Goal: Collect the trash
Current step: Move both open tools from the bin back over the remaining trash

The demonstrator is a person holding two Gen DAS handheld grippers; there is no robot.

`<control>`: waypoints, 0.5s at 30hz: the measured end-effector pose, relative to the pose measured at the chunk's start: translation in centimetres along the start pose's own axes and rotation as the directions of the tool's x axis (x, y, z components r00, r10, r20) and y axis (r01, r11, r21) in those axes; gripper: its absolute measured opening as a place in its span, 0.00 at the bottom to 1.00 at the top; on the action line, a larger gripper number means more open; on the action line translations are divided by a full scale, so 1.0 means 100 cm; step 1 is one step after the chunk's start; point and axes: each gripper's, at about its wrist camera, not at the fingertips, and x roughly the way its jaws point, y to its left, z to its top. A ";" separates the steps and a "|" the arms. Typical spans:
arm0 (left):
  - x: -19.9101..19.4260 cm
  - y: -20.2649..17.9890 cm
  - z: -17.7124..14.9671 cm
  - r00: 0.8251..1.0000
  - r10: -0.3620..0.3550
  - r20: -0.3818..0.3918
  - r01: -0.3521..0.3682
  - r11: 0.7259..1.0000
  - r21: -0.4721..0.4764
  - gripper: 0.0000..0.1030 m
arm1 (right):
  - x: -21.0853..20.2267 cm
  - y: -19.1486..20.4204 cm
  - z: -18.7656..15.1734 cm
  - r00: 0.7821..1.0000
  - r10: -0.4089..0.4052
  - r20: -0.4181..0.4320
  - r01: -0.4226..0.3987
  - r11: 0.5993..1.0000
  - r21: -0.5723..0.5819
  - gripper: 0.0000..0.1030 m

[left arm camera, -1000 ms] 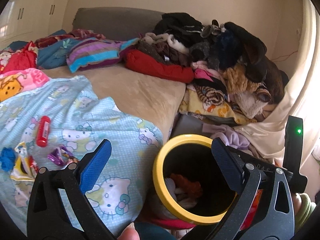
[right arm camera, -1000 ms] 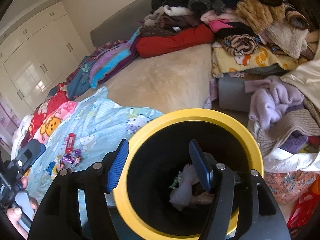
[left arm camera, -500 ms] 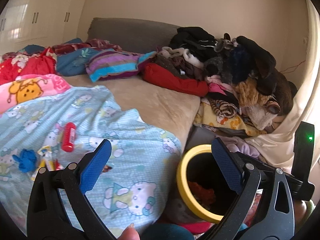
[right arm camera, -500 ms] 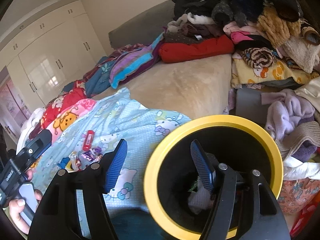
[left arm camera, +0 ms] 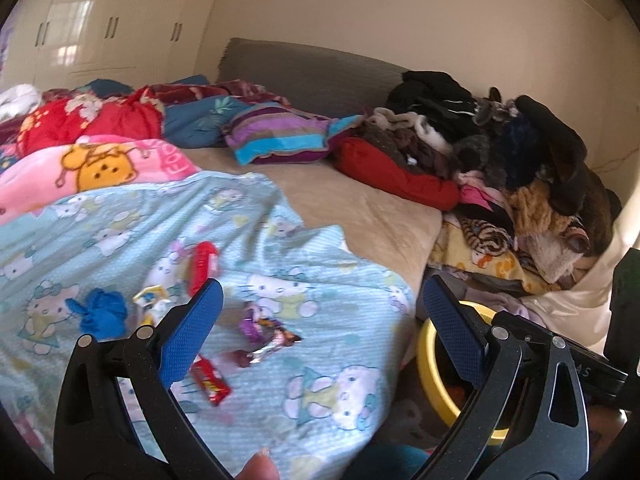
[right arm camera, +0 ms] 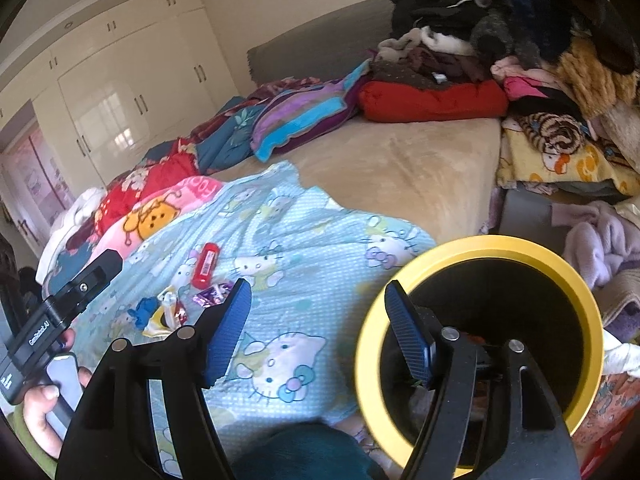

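Trash lies on a light blue Hello Kitty blanket [left arm camera: 120, 232]: a red tube [left arm camera: 203, 266], a blue crumpled wad [left arm camera: 100, 314], a purple foil wrapper [left arm camera: 264, 332], a small red packet [left arm camera: 210, 385] and a yellow-white wrapper [left arm camera: 150, 296]. My left gripper [left arm camera: 320, 332] is open and empty just above the wrappers. A black bin with a yellow rim [right arm camera: 576, 292] stands beside the bed. My right gripper [right arm camera: 318, 332] is open and empty at the bin's left rim. The red tube [right arm camera: 206, 265] and wrappers [right arm camera: 212, 294] also show in the right wrist view.
A tall heap of clothes [left arm camera: 520, 168] fills the bed's far right. Pillows and folded blankets [left arm camera: 276, 138] lie along the grey headboard [left arm camera: 312, 72]. More clothes [right arm camera: 600, 240] are piled beside the bin. White wardrobes [right arm camera: 120, 108] stand at left.
Both grippers have swung left, away from the bin and over the blanket. The trash on the blanket now sits closer to my left gripper. Both stay open.
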 end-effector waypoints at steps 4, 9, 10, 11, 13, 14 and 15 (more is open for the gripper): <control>-0.003 0.028 -0.001 0.999 0.041 -0.001 -0.041 0.998 -0.043 0.89 | 0.015 0.022 0.000 1.000 0.015 -0.023 -0.016 0.999 -0.029 0.65; -0.004 0.058 -0.003 0.996 0.090 -0.012 -0.091 0.992 -0.089 0.89 | 0.038 0.047 -0.004 0.998 0.030 -0.061 -0.034 0.997 -0.066 0.65; -0.005 0.066 -0.005 0.995 0.102 -0.017 -0.103 0.990 -0.099 0.89 | 0.044 0.051 -0.005 0.997 0.034 -0.072 -0.040 0.997 -0.069 0.65; -0.005 0.070 -0.006 0.994 0.108 -0.019 -0.109 0.989 -0.103 0.89 | 0.047 0.055 -0.006 0.996 0.037 -0.079 -0.043 0.996 -0.072 0.65; -0.004 0.084 -0.009 0.991 0.128 -0.033 -0.131 0.984 -0.117 0.89 | 0.059 0.063 -0.009 0.994 0.042 -0.101 -0.050 0.996 -0.076 0.65; -0.004 0.090 -0.011 0.990 0.136 -0.040 -0.140 0.982 -0.124 0.89 | 0.065 0.067 -0.010 0.992 0.047 -0.113 -0.055 0.996 -0.075 0.65; -0.003 0.095 -0.013 0.988 0.145 -0.048 -0.150 0.980 -0.131 0.89 | 0.071 0.071 -0.011 0.991 0.049 -0.123 -0.059 0.995 -0.075 0.65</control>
